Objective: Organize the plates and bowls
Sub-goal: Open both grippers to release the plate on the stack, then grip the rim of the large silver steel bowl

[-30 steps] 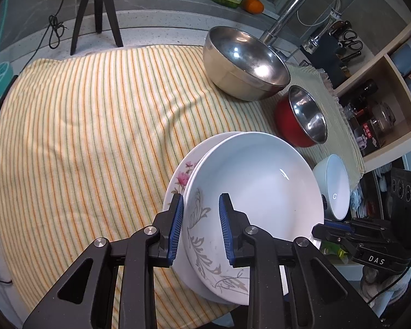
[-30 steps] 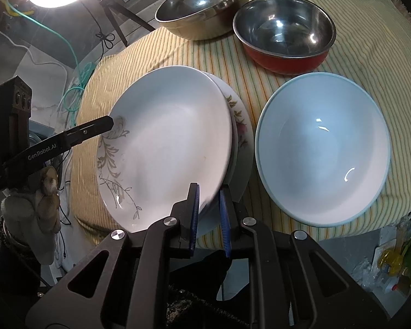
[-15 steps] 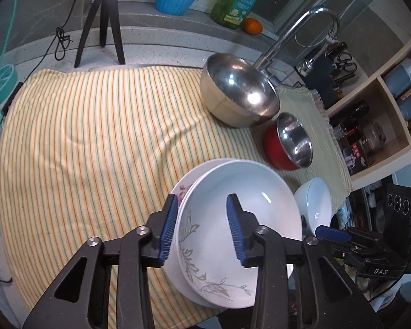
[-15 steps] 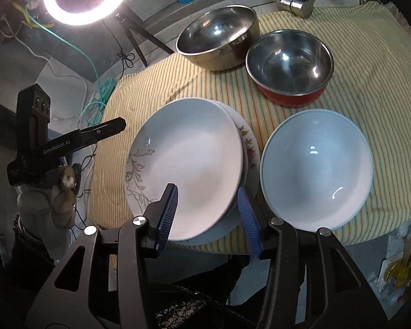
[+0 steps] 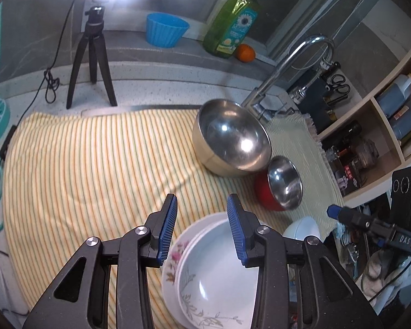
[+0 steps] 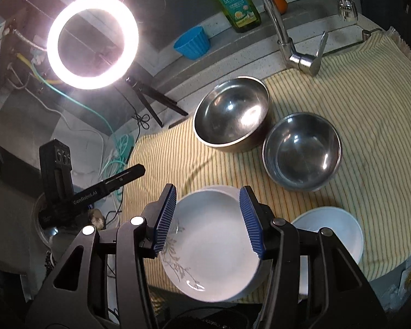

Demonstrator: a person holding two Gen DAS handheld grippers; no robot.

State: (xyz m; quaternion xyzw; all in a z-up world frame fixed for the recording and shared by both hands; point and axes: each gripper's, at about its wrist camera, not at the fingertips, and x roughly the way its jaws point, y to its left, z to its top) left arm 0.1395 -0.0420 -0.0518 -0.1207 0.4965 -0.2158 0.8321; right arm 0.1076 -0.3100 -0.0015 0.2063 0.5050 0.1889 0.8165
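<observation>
A white leaf-patterned plate [image 5: 219,271] [image 6: 213,249] lies stacked on a pink-flowered plate [image 5: 172,263] at the front edge of the striped cloth [image 5: 96,170]. My left gripper [image 5: 202,227] is open above the stack, holding nothing. My right gripper [image 6: 209,219] is open above the same stack, empty. A white bowl [image 6: 334,233] [image 5: 301,229] sits right of the plates. A large steel bowl [image 5: 233,145] [image 6: 233,115] and a red-sided steel bowl [image 5: 283,183] [image 6: 301,150] stand farther back.
A faucet [image 5: 293,65] rises behind the steel bowls. A tripod [image 5: 91,60], blue cup [image 5: 165,33], green soap bottle [image 5: 233,24] and an orange [image 5: 245,53] are at the back. Shelves with bottles [image 5: 391,115] stand at right. A ring light [image 6: 91,41] glows at left.
Both grippers opened, let go of the leaf-patterned plate on the flowered plate, and pulled up and back from the stack.
</observation>
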